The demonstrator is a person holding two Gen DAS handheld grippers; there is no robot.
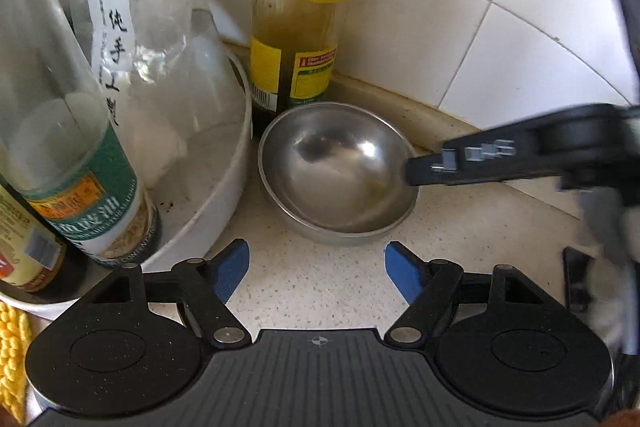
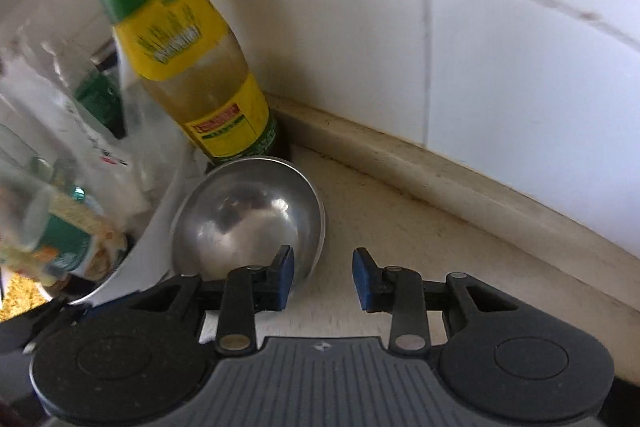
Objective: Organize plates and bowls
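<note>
A small steel bowl (image 1: 336, 171) stands empty on the speckled counter in the corner by the tiled wall; it also shows in the right wrist view (image 2: 248, 219). My left gripper (image 1: 317, 271) is open, a little in front of the bowl and apart from it. My right gripper (image 2: 323, 279) is open, with its left finger over the bowl's near rim and its right finger outside the bowl. In the left wrist view the right gripper's finger (image 1: 460, 163) reaches in from the right to the bowl's right rim.
A white tray (image 1: 216, 203) left of the bowl holds bottles and a plastic bag (image 1: 140, 27). A yellow-labelled sauce bottle (image 1: 296, 27) stands right behind the bowl. Tiled walls (image 2: 480, 67) close the corner. A yellow cloth (image 1: 12, 351) lies at the far left.
</note>
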